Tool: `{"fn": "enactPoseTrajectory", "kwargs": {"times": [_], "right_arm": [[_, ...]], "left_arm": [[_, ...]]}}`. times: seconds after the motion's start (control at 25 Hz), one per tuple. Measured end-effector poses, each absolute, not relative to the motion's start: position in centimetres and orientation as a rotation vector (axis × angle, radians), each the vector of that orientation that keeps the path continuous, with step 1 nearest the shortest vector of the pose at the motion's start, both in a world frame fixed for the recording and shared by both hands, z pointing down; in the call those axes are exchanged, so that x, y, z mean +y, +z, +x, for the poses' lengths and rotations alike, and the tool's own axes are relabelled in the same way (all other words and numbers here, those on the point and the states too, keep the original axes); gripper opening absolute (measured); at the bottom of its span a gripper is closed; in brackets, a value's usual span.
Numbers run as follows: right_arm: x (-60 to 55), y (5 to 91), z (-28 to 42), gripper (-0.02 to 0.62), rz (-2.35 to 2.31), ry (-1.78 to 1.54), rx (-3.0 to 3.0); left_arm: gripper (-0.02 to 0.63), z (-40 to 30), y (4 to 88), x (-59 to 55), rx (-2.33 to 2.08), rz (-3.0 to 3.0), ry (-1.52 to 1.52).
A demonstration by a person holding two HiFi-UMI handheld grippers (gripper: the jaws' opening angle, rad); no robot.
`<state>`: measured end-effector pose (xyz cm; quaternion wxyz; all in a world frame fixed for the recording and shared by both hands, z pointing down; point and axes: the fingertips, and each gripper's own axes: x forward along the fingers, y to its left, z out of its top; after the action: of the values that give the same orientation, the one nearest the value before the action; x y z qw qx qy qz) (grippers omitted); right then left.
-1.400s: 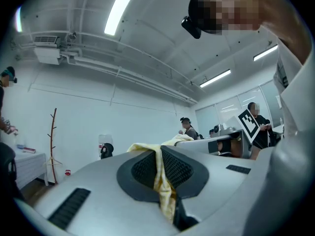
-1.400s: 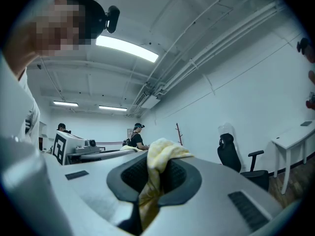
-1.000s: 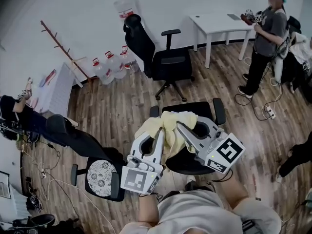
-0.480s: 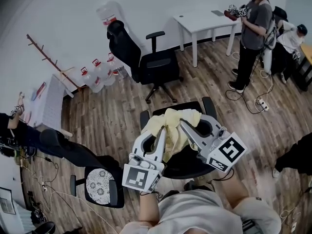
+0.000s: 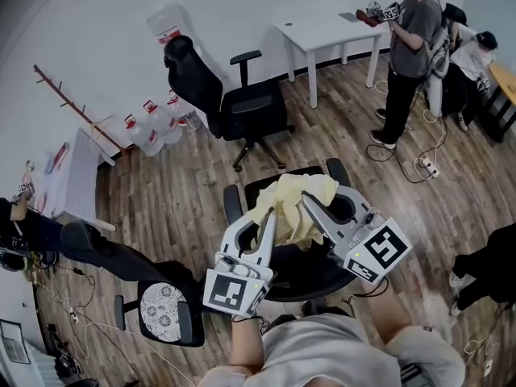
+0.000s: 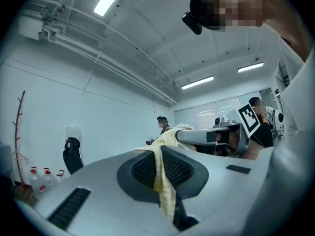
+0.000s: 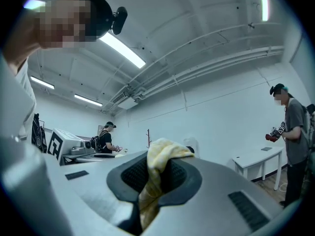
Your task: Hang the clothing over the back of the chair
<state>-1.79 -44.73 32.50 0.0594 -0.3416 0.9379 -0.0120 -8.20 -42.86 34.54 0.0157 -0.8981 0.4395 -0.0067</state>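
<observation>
1. While we hold both grippers about level over the black chair (image 5: 306,268), the yellow clothing (image 5: 294,204) hangs bunched between them, above the seat of this chair; whether it touches the chair we cannot tell.
2. The left gripper (image 5: 264,220) has its jaws pressed together on a thin fold of the clothing, and in the left gripper view the cloth runs down between the two dark pads (image 6: 142,168).
3. The right gripper (image 5: 308,204) is clamped on a thicker bunch of the clothing, which swells out over the top of its pads (image 7: 179,173).
4. Both grippers are above the near side of the chair, close beside each other, and their tips point away from us.
5. Beyond the chair we see a second black office chair (image 5: 242,103), and farther beyond it a white table (image 5: 322,31) with a person (image 5: 407,51) standing beside it.
6. Left of the chair, and nearer to us, there is a small chair with a patterned seat (image 5: 165,303).
7. Water bottles (image 5: 153,127) stand at the wall, beyond the chair and to its left.
</observation>
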Motion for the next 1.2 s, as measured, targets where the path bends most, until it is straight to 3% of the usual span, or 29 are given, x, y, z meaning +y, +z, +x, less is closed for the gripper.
{"fn": "enactPoseTrajectory", "kwargs": {"times": [1.2], "right_arm": [[-37.5,32.4,-1.8,0.046,-1.014,-0.033,2.841]], "left_arm": [[0.025,-8.1,33.8,-36.0,1.344,-2.787,-0.004]]}}
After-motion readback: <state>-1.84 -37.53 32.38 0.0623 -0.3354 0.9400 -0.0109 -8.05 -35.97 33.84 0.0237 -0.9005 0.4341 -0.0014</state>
